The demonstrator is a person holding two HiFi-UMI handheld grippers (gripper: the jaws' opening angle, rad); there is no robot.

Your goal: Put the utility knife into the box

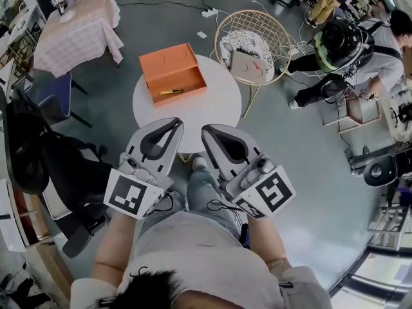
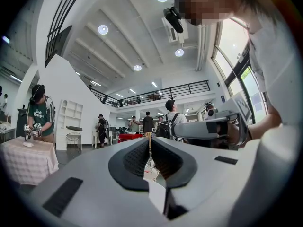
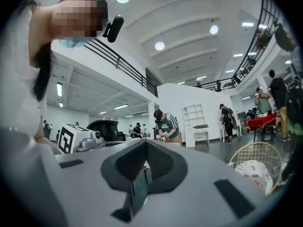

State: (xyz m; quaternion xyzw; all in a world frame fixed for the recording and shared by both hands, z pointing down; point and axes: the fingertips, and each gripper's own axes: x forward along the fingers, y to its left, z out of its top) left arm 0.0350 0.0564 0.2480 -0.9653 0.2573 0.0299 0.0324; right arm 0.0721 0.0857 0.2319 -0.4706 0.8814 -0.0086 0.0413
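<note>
— Where is the utility knife [image 1: 171, 91]?
— It's a slim yellow one, lying inside the open orange box [image 1: 172, 69], near the front wall. The box stands on the far left part of the round white desk [image 1: 219, 105].
— And the left gripper [image 1: 172, 123]?
— It's held low, close to the person's body, at the near edge of the desk and well apart from the box. In its own view the left gripper [image 2: 149, 148] has its dark pads pressed together with nothing between them.
— The right gripper [image 1: 207, 131]?
— It's just beside the left one, also pointing toward the desk. Seen from its own camera, the right gripper [image 3: 144, 161] is pressed together too, and empty.
— Does either one touch the box?
— No, both are clear of it.
</note>
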